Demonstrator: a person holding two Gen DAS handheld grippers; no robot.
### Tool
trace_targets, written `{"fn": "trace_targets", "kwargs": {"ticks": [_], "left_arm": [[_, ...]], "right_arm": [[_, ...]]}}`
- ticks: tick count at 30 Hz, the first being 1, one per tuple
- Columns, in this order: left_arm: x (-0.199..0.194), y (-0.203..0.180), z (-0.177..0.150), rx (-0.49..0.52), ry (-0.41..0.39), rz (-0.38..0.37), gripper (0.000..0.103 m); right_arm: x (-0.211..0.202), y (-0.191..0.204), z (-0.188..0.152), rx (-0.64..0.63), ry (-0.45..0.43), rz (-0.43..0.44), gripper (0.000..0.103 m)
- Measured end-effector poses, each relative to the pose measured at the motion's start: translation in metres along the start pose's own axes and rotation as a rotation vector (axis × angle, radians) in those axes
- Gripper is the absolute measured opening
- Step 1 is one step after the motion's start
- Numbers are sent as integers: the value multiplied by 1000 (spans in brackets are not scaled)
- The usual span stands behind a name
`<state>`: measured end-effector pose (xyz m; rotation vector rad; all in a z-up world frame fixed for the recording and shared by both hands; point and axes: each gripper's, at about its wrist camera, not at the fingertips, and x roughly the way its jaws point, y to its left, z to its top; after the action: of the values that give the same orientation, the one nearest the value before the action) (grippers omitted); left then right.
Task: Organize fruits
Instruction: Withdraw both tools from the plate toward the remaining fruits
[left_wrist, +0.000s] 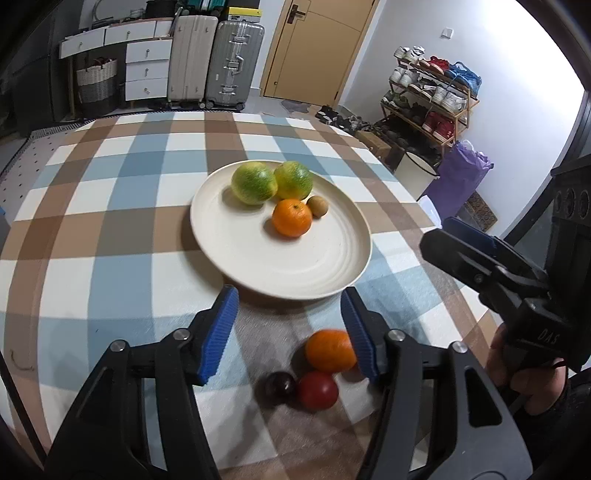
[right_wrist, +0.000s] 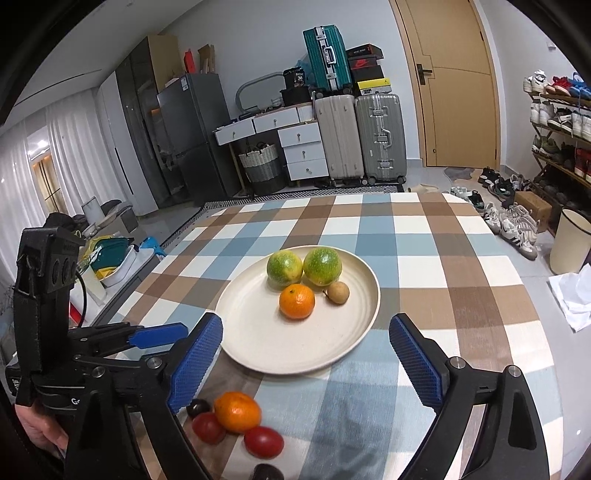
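A cream plate (left_wrist: 280, 273) (right_wrist: 295, 347) on the checked tablecloth holds two green citrus fruits (left_wrist: 253, 182) (left_wrist: 293, 180), an orange (left_wrist: 291, 217) and a small brown fruit (left_wrist: 317, 206). On the cloth in front of the plate lie a loose orange (left_wrist: 330, 350) (right_wrist: 237, 411), red tomatoes (left_wrist: 317, 389) (right_wrist: 263, 441) and a dark plum (left_wrist: 280, 384) (right_wrist: 198, 407). My left gripper (left_wrist: 288, 295) is open above these loose fruits, the orange close to its right finger. My right gripper (right_wrist: 306, 321) is open at the plate's near rim, with nothing between its fingers.
A second dark fruit (right_wrist: 267, 472) lies at the near table edge. Beyond the table stand suitcases (right_wrist: 380, 136), white drawers (right_wrist: 303, 151), a door (right_wrist: 458, 81) and a shoe rack (left_wrist: 432, 96). A white bin (right_wrist: 569, 240) stands on the floor to the right.
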<state>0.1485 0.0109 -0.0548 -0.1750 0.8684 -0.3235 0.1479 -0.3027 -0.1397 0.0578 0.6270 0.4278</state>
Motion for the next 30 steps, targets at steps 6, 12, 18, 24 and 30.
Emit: {"fn": "trace_targets", "kwargs": {"ticks": [6,12,18,24,30], "left_arm": [[-13,10,-20,-34,-14,49,81],[-14,18,-39,-48,19,69,81],[-12,23,-52,-53,41,82,81],[-5,23,-59,-48,71,83,81],[1,20,-58,-43,83,74,81]], "right_arm": [[-11,12,-11,-16,11,-66,97],[-17,25,-24,-40,25,-86,97],[-21,36,-32,-65,29,-93,97],[-22,37,-35,-59,27,-95,98],[-21,33,-36,-49,33,-93,98]]}}
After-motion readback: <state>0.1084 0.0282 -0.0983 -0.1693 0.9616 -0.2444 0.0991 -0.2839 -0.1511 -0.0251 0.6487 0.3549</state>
